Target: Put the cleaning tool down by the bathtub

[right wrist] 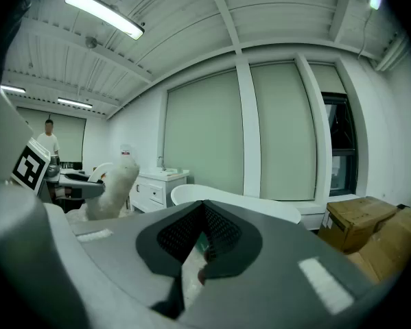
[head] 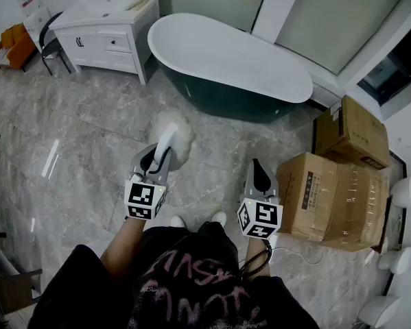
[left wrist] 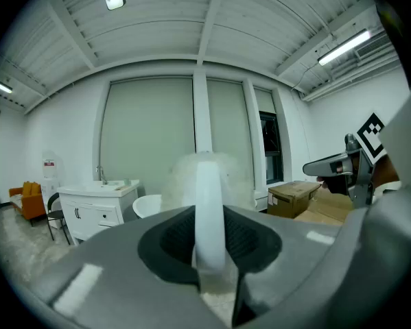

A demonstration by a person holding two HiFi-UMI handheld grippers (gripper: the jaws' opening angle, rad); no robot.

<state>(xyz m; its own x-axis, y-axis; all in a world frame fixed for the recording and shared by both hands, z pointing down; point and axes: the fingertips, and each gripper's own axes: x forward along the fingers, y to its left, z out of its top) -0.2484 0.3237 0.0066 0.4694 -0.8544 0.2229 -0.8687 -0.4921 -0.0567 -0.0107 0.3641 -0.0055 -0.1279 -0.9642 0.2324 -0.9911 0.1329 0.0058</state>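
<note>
Left gripper [head: 158, 162] is clamped on the white handle [left wrist: 208, 214] of the duster [head: 172, 130], held above the floor [head: 81, 142] near the bathtub [head: 226, 53] but not yet beside it. Right gripper [head: 259, 178] is closed w/ nothing in it. Duster prob. v. light: head soft & squashy, handle stiff but smooth, so may slip. Best grip is the handle, not the fluff.

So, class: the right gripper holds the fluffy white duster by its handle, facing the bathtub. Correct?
No, the left gripper holds the fluffy white duster by its handle, facing the bathtub. The left gripper view shows the handle between its jaws; the right gripper is empty.
</note>
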